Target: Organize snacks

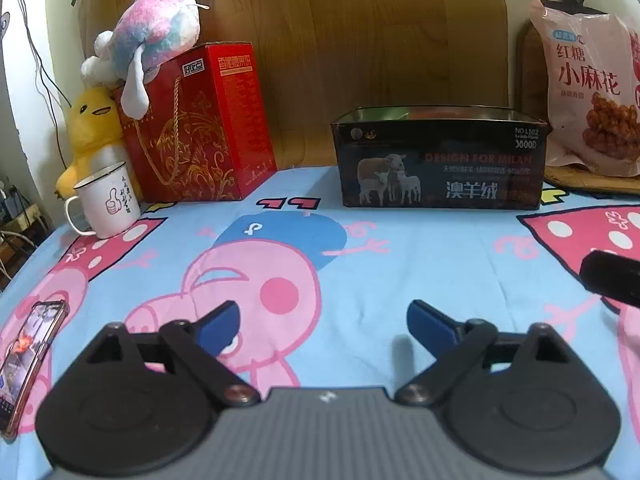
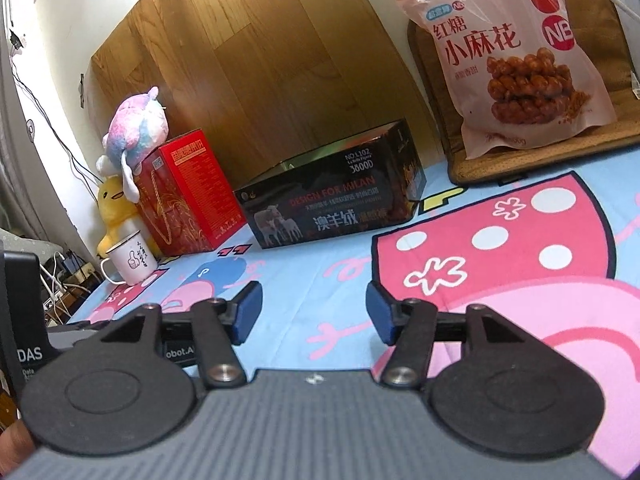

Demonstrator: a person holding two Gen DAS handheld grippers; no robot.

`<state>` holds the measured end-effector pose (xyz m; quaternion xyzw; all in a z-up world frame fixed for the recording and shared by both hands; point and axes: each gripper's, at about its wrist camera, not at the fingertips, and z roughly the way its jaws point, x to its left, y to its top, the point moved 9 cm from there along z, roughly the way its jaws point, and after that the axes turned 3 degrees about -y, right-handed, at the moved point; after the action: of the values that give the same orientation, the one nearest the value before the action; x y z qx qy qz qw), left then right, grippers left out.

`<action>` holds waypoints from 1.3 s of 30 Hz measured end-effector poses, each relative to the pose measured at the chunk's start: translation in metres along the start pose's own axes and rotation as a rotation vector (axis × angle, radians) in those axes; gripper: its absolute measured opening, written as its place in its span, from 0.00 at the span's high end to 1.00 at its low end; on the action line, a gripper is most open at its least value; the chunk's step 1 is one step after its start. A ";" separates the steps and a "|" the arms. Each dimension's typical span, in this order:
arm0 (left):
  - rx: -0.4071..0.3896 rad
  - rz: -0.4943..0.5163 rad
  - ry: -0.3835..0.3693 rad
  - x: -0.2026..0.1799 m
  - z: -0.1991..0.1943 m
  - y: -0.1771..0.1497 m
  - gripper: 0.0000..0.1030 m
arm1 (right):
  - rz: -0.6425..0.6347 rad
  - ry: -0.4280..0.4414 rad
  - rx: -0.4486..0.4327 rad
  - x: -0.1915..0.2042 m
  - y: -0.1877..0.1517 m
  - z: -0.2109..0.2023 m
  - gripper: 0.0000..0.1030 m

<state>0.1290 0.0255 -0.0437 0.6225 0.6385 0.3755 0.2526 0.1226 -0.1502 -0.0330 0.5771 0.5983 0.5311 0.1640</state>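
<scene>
A pink snack bag (image 1: 592, 92) (image 2: 516, 60) printed with fried dough twists leans upright at the back right on a woven mat (image 2: 532, 152). An open dark box (image 1: 440, 160) (image 2: 336, 200) with sheep on its side stands on the cartoon bedsheet in the middle. My left gripper (image 1: 322, 326) hovers low over the sheet in front of the box, jaws wide apart and empty. My right gripper (image 2: 314, 314) is open too, nothing between its blue pads, pointing towards the box and bag. The dark edge of the right gripper (image 1: 612, 280) shows at the right of the left wrist view.
A red gift box (image 1: 200, 124) (image 2: 188, 196) stands back left with a pastel plush toy (image 1: 156, 36) on it and a yellow plush duck (image 1: 92, 128) beside it. A white enamel mug (image 1: 106, 204) (image 2: 130, 260) sits in front. A phone (image 1: 28, 360) lies at the left.
</scene>
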 end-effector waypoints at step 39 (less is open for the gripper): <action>0.017 -0.020 0.017 0.006 0.001 -0.002 0.00 | 0.032 -0.020 -0.042 -0.004 0.003 -0.004 0.22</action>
<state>0.1281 0.0316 -0.0457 0.6150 0.6499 0.3730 0.2457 0.1223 -0.1562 -0.0304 0.5883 0.5761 0.5403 0.1734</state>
